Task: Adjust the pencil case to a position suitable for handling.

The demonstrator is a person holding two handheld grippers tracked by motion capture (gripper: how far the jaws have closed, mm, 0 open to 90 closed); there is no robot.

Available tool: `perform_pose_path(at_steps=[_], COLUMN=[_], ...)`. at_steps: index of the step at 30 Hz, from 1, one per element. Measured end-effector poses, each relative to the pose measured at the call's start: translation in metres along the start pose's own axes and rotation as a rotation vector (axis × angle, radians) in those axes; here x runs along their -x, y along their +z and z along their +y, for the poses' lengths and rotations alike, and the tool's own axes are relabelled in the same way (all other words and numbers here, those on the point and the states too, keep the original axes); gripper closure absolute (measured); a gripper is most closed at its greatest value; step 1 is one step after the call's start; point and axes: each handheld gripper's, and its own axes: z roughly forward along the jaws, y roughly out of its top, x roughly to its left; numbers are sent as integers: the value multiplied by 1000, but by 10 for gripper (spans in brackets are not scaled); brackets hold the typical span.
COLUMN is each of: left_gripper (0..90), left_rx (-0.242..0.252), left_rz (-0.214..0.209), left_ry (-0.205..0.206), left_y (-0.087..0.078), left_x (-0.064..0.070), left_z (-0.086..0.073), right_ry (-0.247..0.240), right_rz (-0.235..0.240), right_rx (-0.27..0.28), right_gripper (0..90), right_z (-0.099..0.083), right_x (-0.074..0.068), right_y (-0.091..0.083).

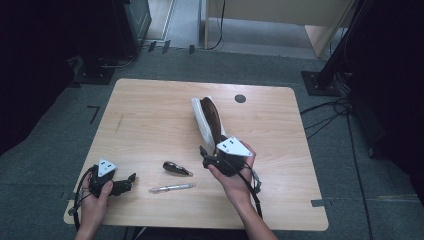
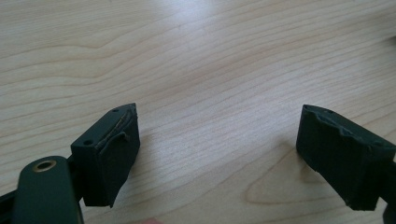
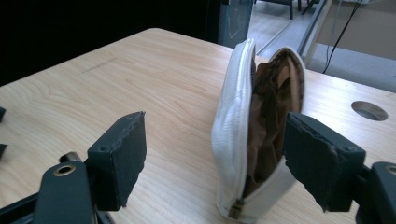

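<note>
Across mid-frame of the high view, table is carrying a white pouch standing unzipped, brown lining showing.
Right gripper is hovering at the pouch's near end, jaws spread, gripping nothing; left gripper is idling lower left, jaws also released. Pen and dark small object are lying loose at lower centre, so packing looks not yet begun.

Pale matt wood-grain tabletop; white leather-look zip pouch with brown cloth lining; glossy dark oval object; clear plastic pen.
</note>
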Motion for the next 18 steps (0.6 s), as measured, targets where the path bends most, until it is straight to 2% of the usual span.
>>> perform_pose_path(at_steps=[2, 3, 6, 8, 9, 11, 13, 15, 16, 18], left_gripper=[138, 137, 129, 125, 122, 121, 121, 121, 121, 121], left_rx=[-3, -8, -15, -16, -17, -17, -17, -18, -18, -18], left_rz=[2, 3, -6, -4, -4, -4, -4, -5, -5, -5], left_ry=[2, 10, -11, -11, -11, -11, -11, -12, -11, -12], left_y=[0, 0, 1, 1, 1, 1, 1, 1, 1, 1], left_x=[0, 0, -2, -2, -1, -1, -1, -1, -1, -2], left_z=[0, 0, 0, 1, 1, 1, 1, 1, 1, 1], right_ry=[-4, -19, -56, -59, -58, -57, -30, -29, -21, -11], right_rz=[2, 4, -30, -33, -44, -48, -49, -53, -65, -70], right_rx=[3, -5, 11, 15, 20, 21, 13, 8, -6, -7], right_gripper=[212, 192, 196, 195, 193, 191, 186, 186, 185, 187], right_z=[1, 3, 4, 4, 4, 4, 2, 2, 0, -1], right_x=[2, 6, 11, 14, 20, 23, 35, 38, 46, 50], right_y=[-3, -14, -29, -34, -45, -50, -65, -67, -74, -77])
